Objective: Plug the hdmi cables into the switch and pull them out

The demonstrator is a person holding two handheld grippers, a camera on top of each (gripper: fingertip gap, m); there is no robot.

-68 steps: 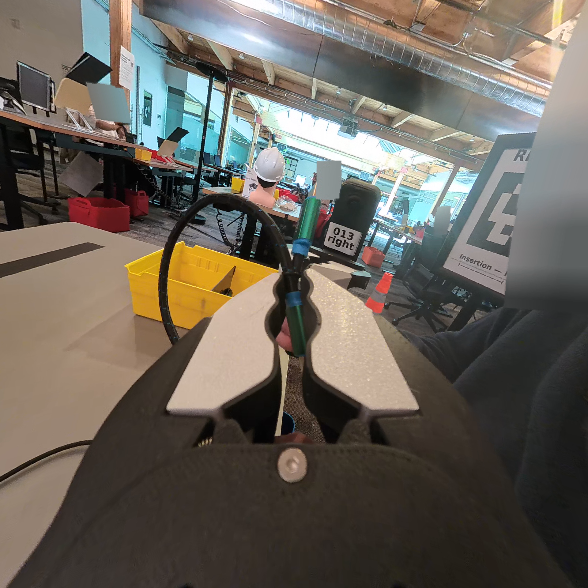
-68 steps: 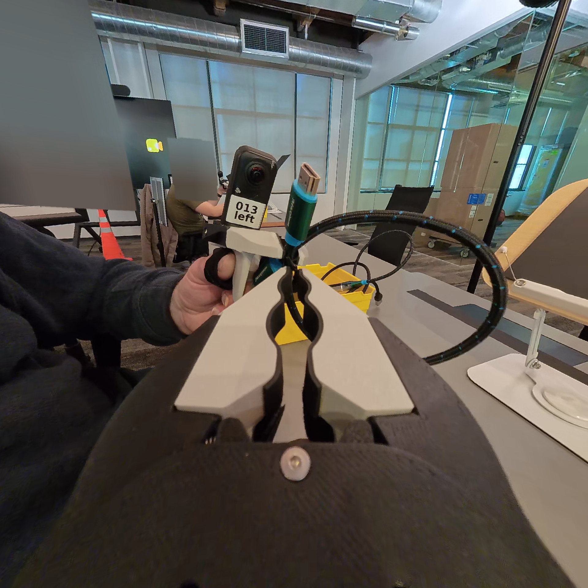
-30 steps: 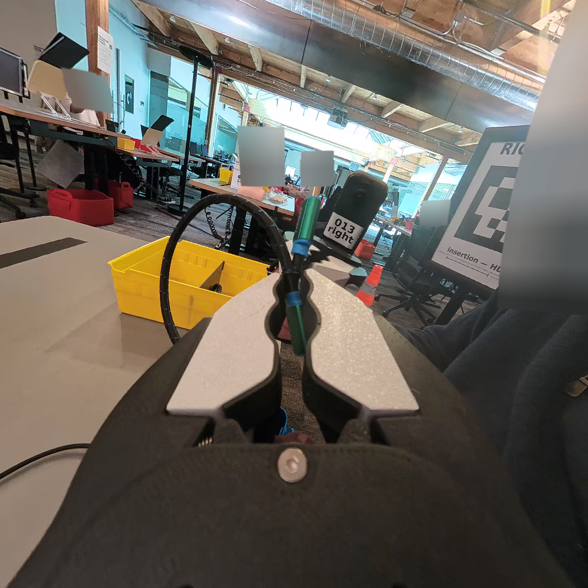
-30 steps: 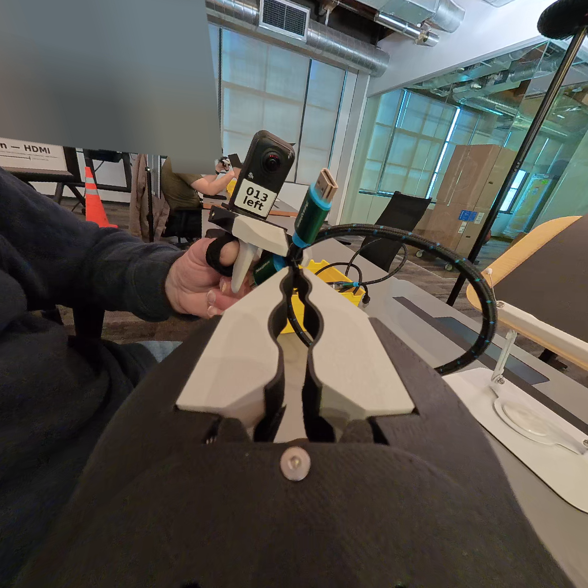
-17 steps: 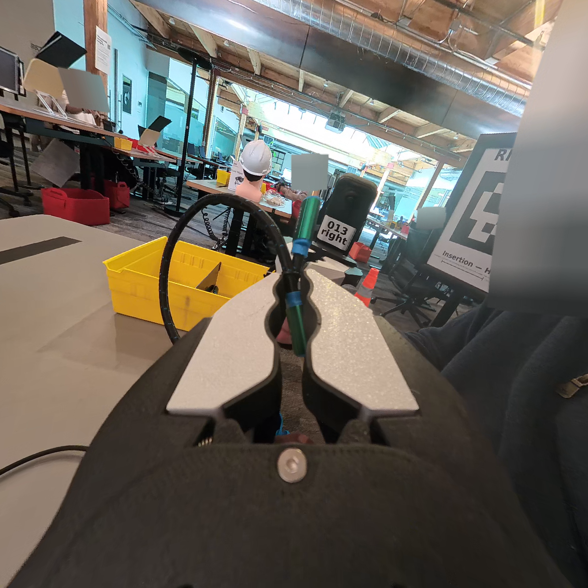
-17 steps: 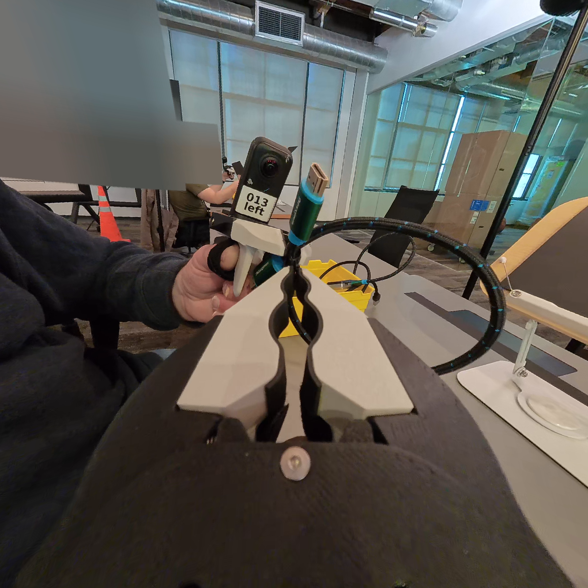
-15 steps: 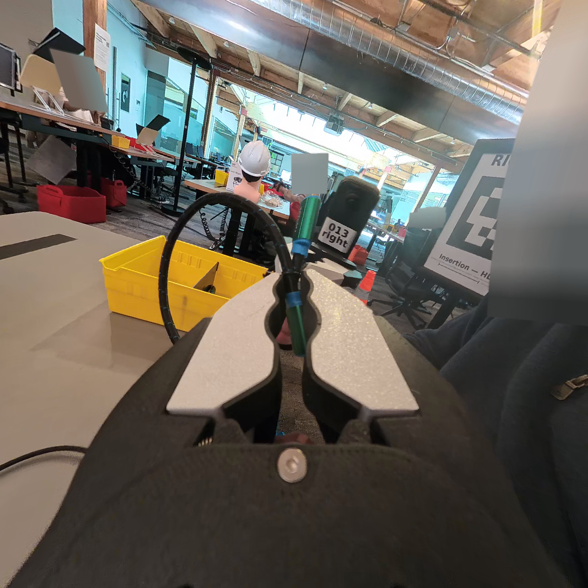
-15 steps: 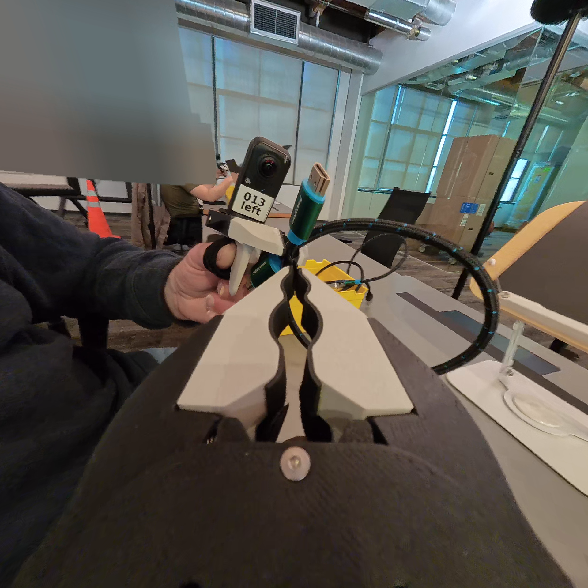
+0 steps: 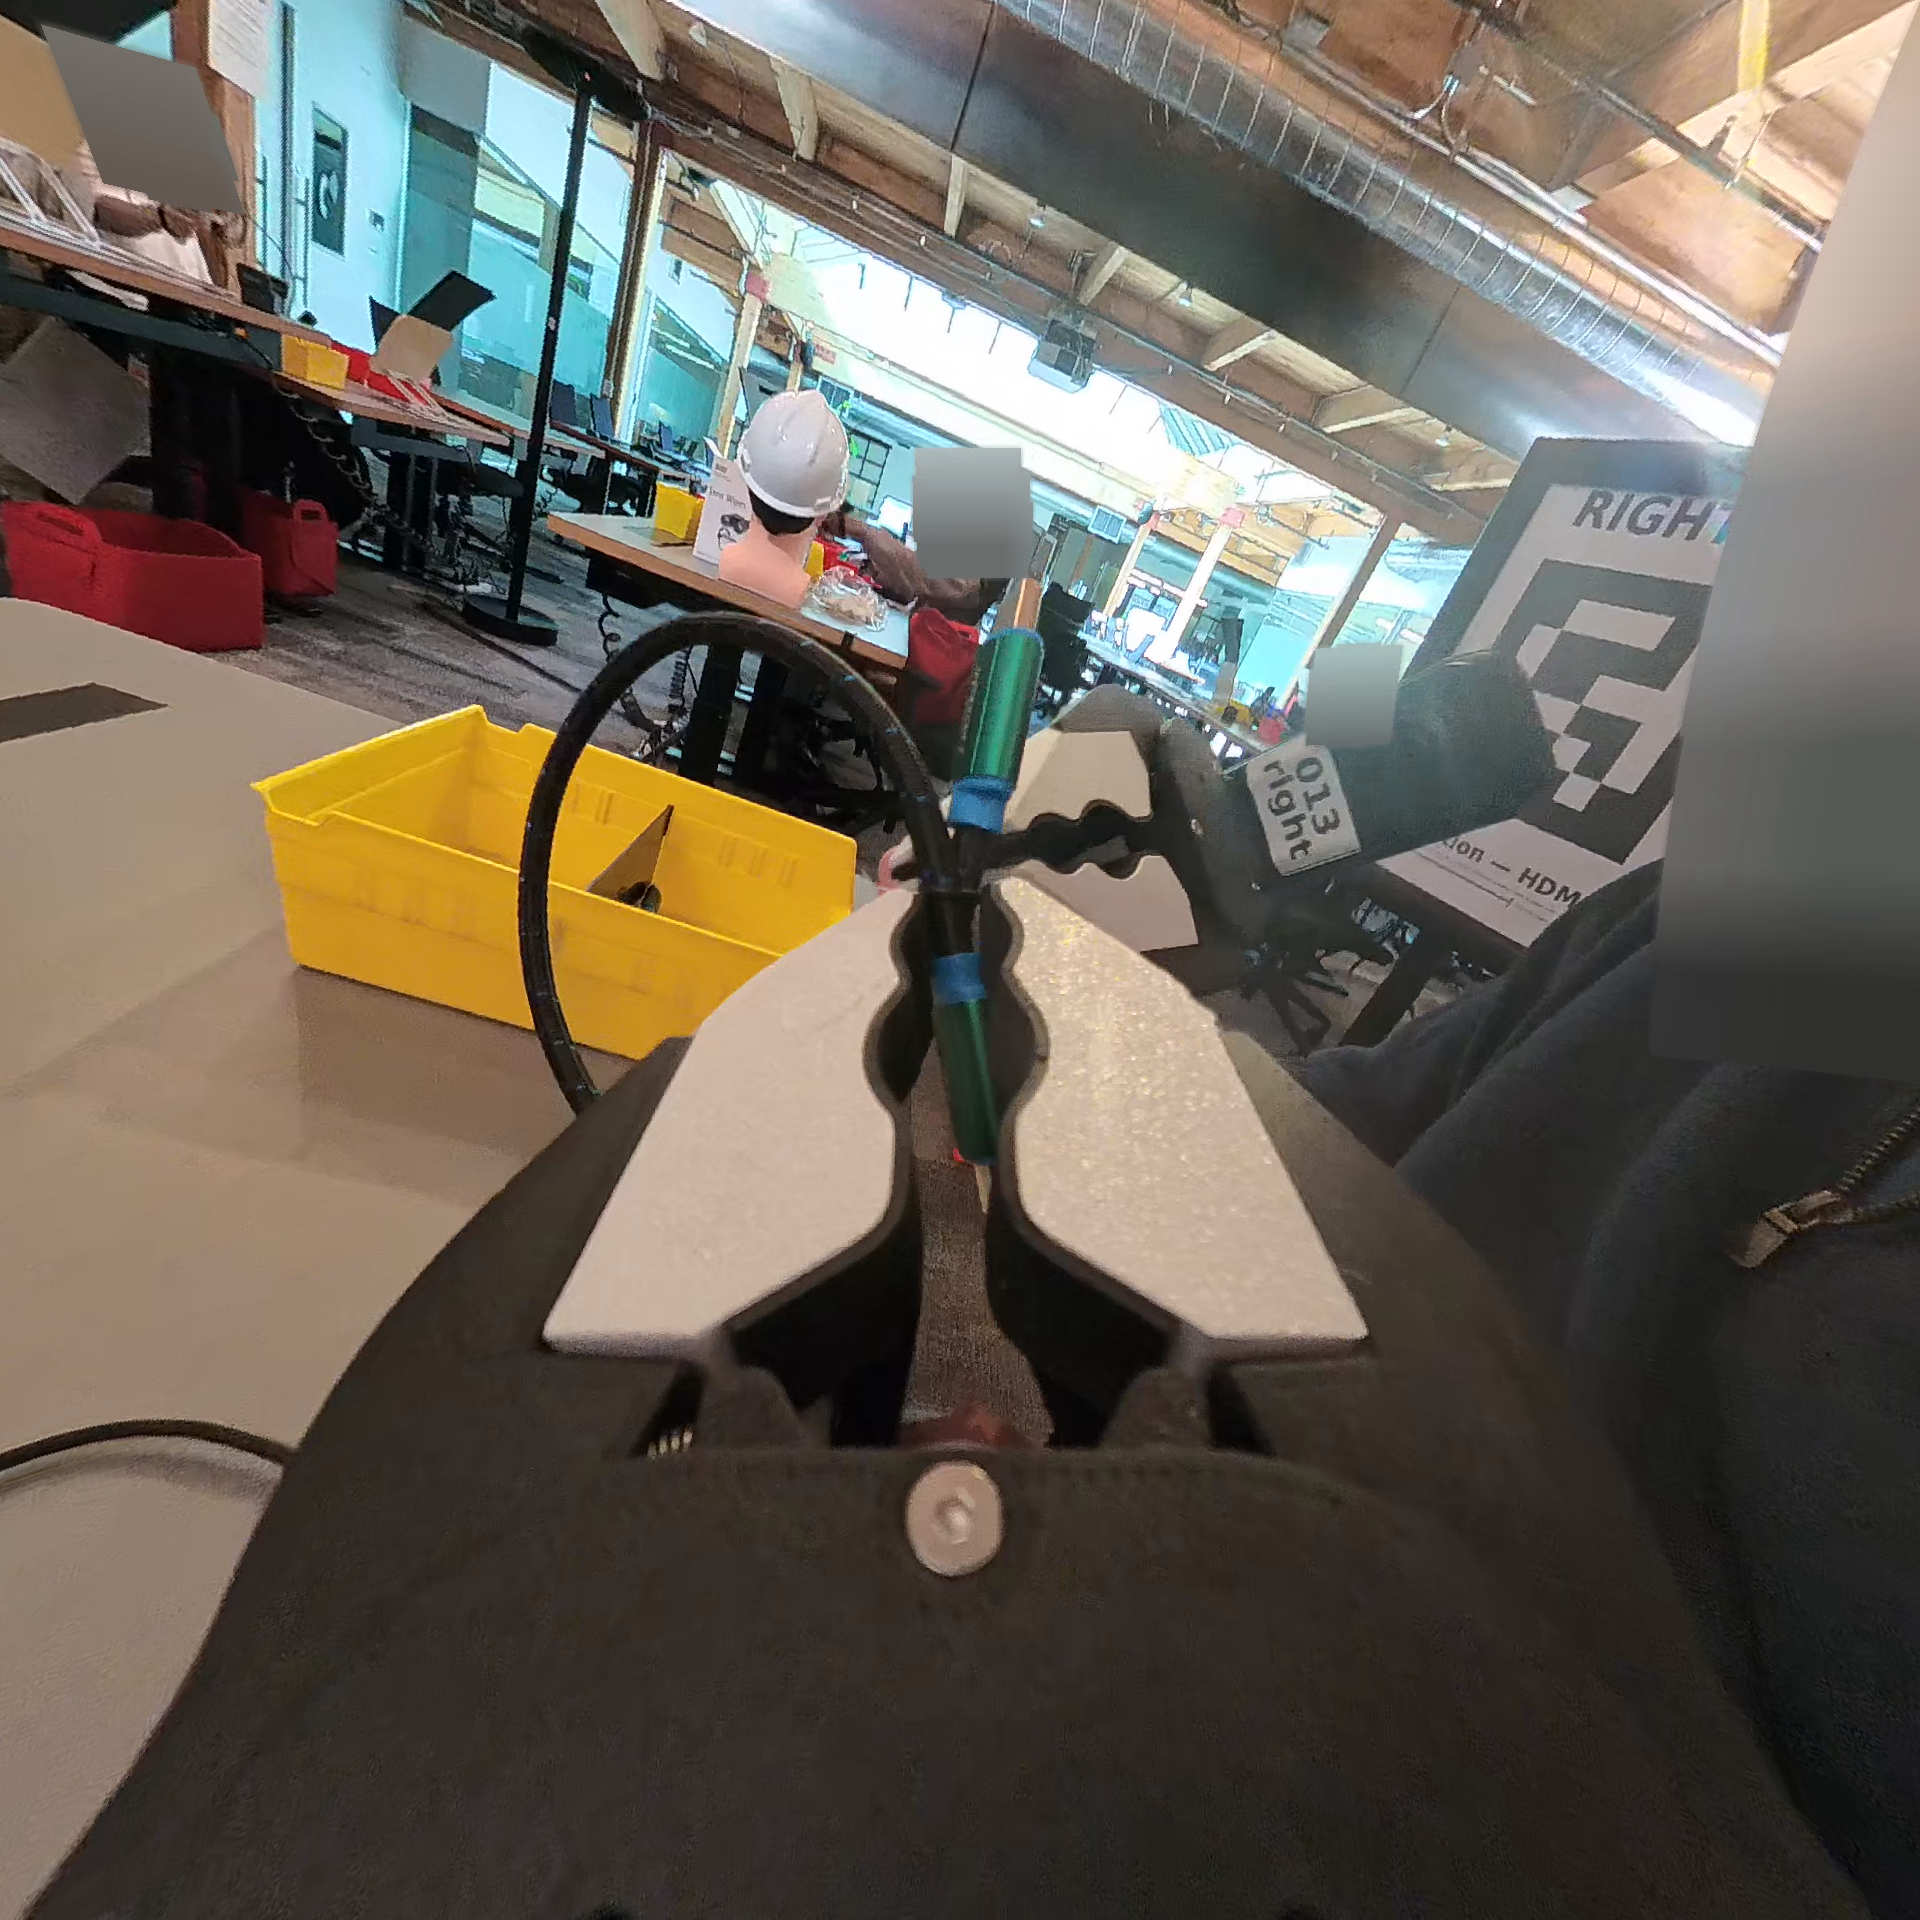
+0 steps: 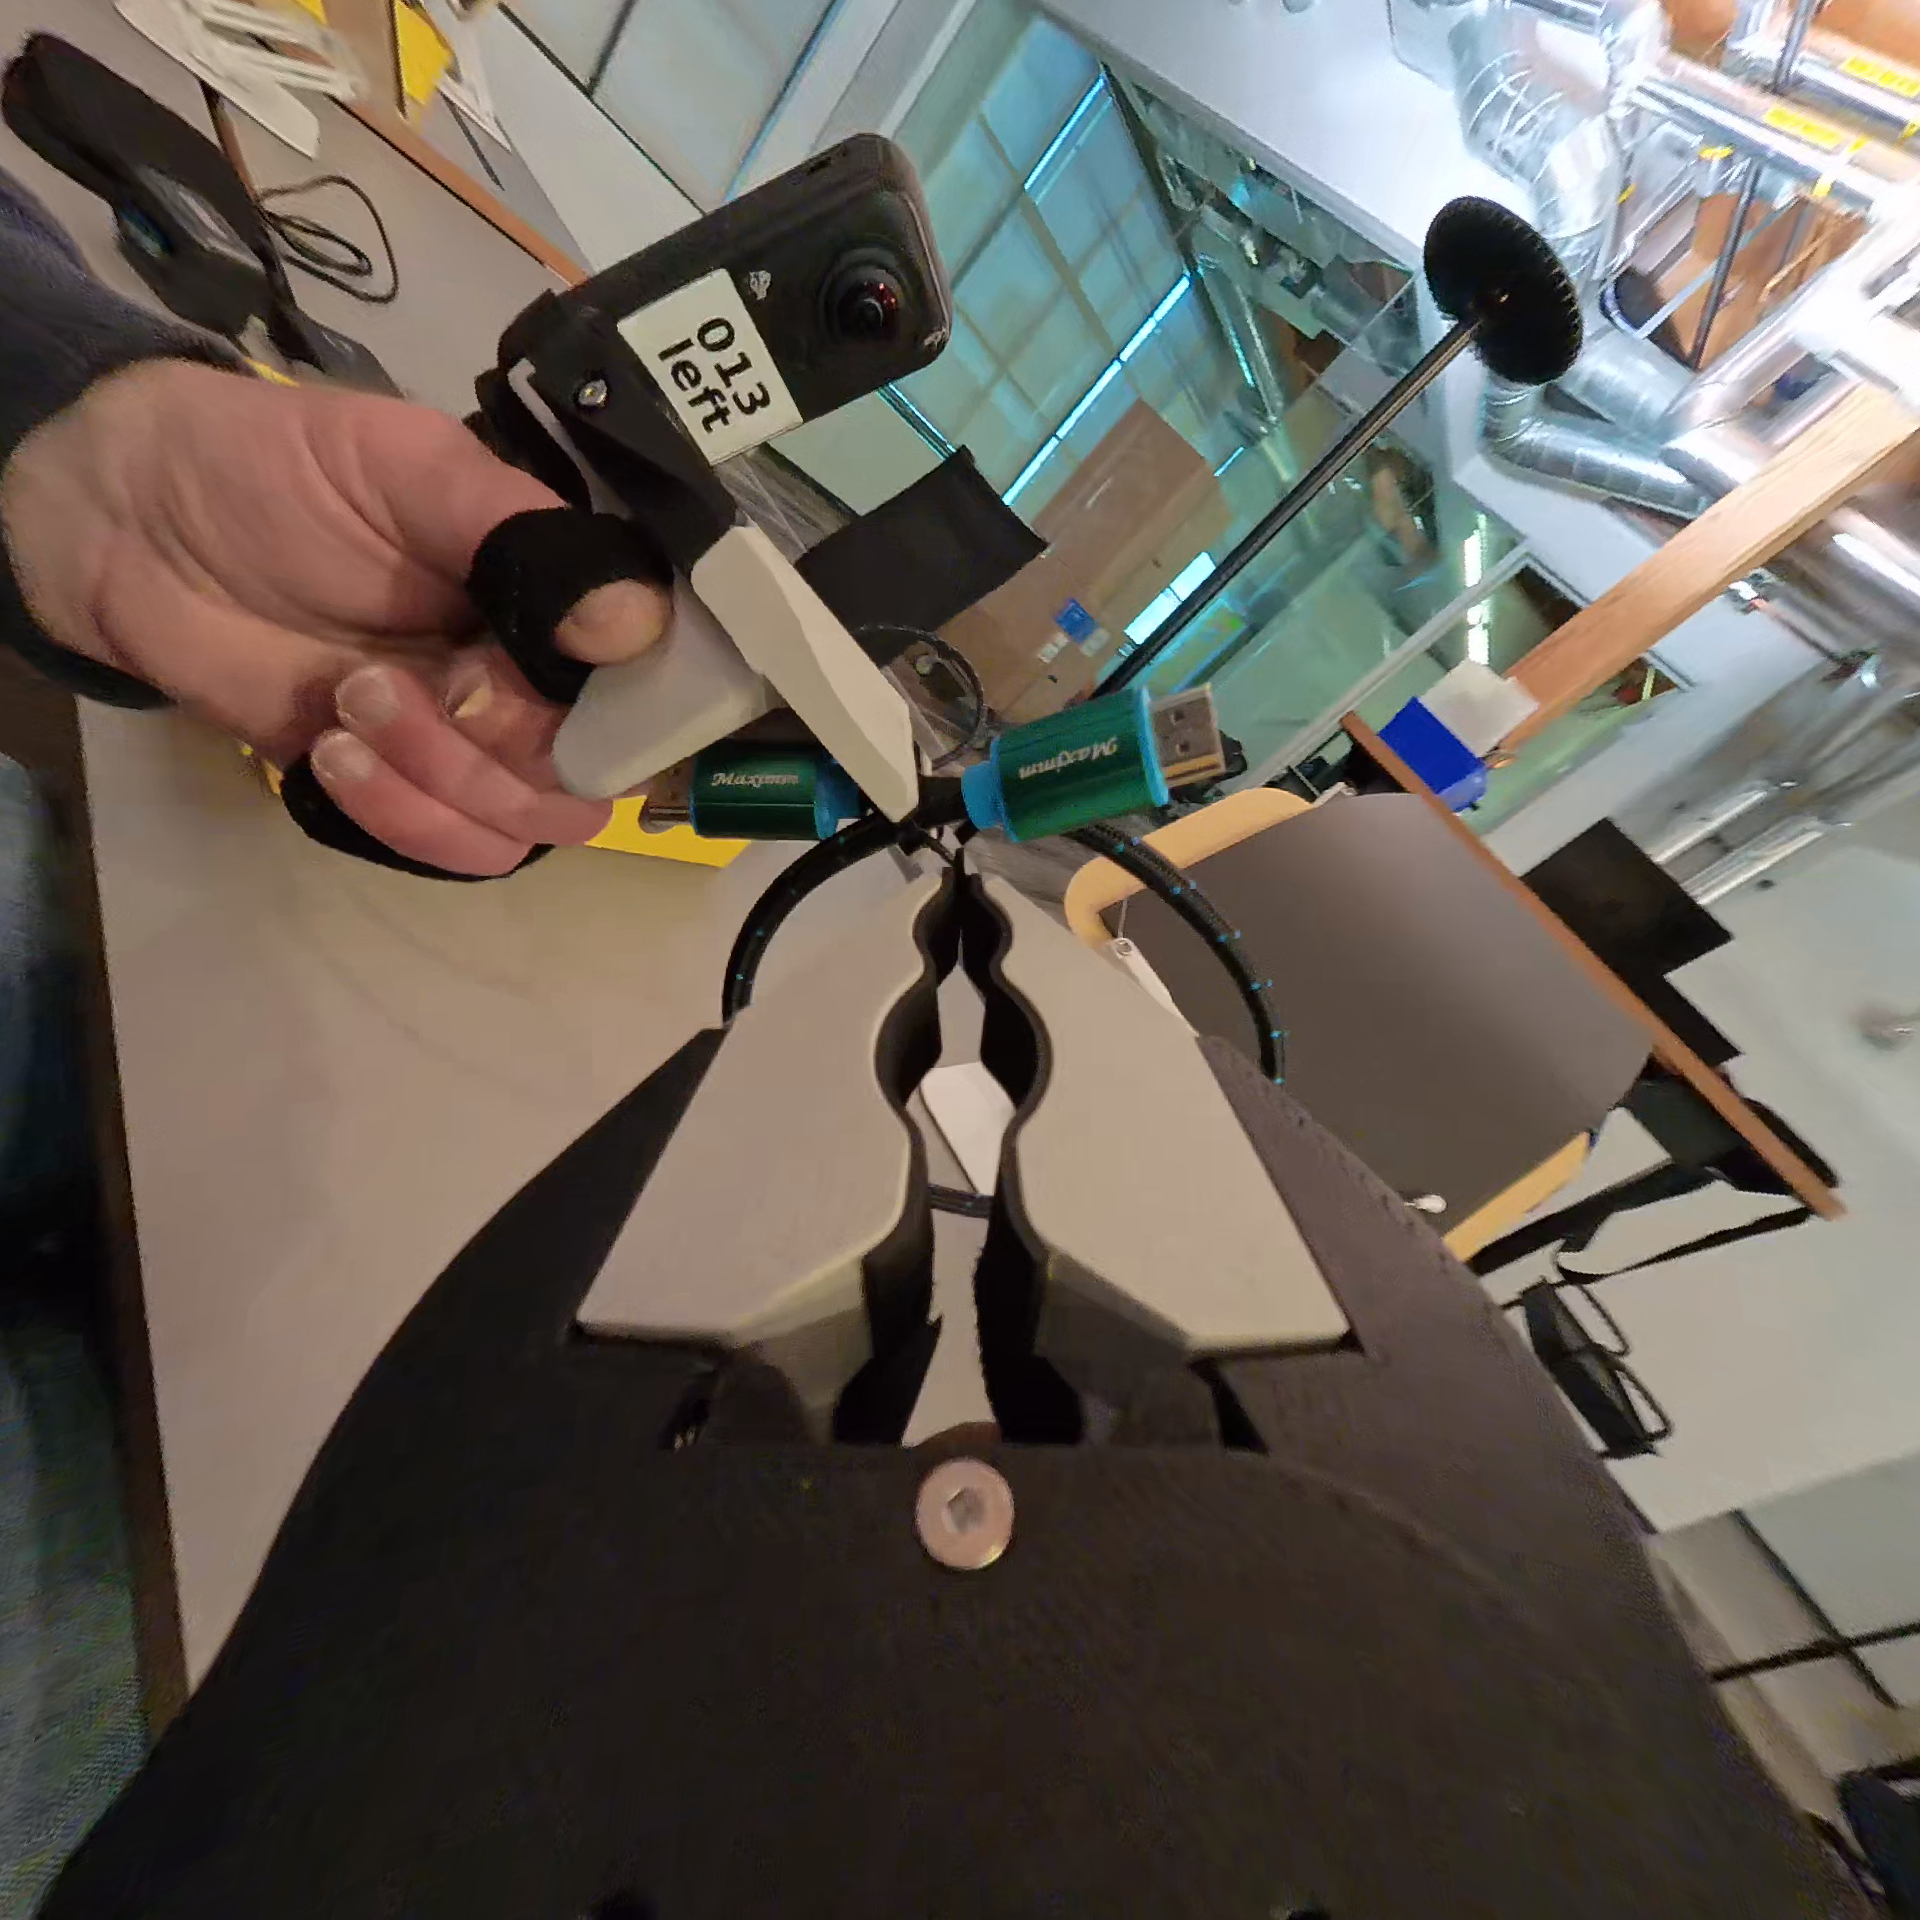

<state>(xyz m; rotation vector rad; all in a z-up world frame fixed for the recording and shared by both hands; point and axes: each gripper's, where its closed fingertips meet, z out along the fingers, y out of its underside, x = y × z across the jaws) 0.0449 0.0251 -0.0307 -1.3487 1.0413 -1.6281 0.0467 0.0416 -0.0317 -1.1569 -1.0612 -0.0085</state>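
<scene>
Clamping the braided HDMI cable (image 9: 940,894) just behind one green plug (image 9: 964,1075), the left hand-held gripper (image 9: 951,914) holds it off the table (image 9: 187,1143), with that plug lying in the gap between its fingers. The right hand-held gripper (image 10: 958,883) is closed at its tips, apparently pinching the same cable where its two ends cross, though the contact is partly hidden. The other green plug (image 10: 1081,764) sticks out past it. Behind the cable's loop, a yellow bin (image 9: 436,883) sits on the table.
</scene>
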